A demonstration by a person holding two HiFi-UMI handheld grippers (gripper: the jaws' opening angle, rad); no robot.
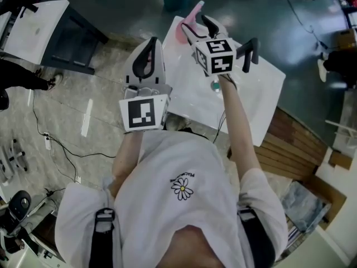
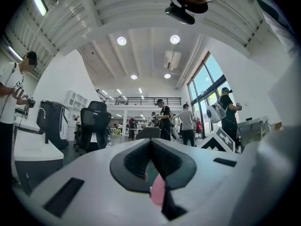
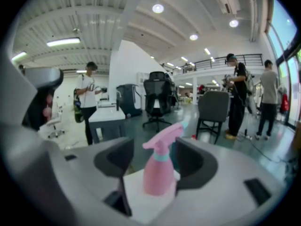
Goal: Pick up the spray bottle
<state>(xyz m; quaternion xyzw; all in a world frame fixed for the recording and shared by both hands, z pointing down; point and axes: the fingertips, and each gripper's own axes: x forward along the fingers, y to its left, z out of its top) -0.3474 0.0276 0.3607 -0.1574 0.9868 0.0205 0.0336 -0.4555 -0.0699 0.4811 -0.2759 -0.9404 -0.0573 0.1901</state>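
Right gripper (image 3: 153,155) gaping wide, framing upright spray bottle (image 3: 159,175) at 12 o'clock for grasp; left gripper (image 2: 151,144) hanging aside at 8 o'clock, shut, empty.

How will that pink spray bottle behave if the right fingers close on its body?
The spray bottle stands upright near a corner of the white table. Tall, with an overhanging trigger head, it probably tips if one finger bumps it first. Its smooth rounded body looks stiff but maybe slippery. It is opaque, so fill and weight can't be judged.
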